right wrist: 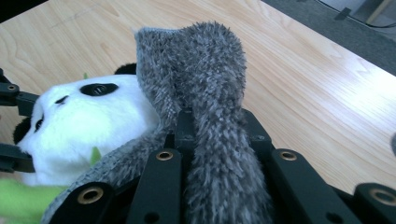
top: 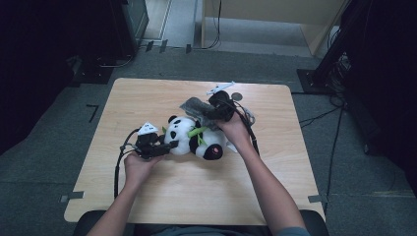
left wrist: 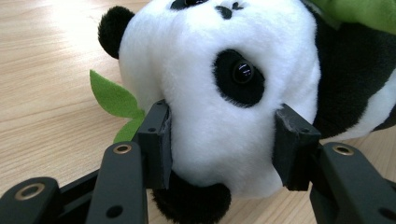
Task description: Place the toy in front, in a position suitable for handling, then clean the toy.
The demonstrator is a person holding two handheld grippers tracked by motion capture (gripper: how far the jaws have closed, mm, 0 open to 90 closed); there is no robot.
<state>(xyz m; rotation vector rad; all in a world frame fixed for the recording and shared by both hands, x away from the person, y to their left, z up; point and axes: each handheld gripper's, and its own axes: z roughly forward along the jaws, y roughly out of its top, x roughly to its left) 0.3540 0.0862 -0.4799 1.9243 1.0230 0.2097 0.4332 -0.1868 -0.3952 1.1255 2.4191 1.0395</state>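
Note:
A black-and-white panda plush (top: pixel 183 140) lies on its side in the middle of the wooden table (top: pixel 147 196), with a green felt piece (top: pixel 196 132) across its chest. My left gripper (top: pixel 168 146) is shut on the panda's head (left wrist: pixel 210 70), its pads (left wrist: pixel 161 140) pressing into the white fur from both sides. A green felt leaf (left wrist: pixel 112 95) sticks out beside the head. My right gripper (top: pixel 212 114), just behind the panda, is shut on a grey fuzzy cloth (right wrist: pixel 201 70) that drapes over its jaws and against the panda (right wrist: pixel 93 121).
A small round dark object (top: pixel 237 96) and some white items (top: pixel 249 117) lie behind the right hand. Cables (top: pixel 339 128) run over the grey floor to the right of the table. Dark equipment stands at the back left and right.

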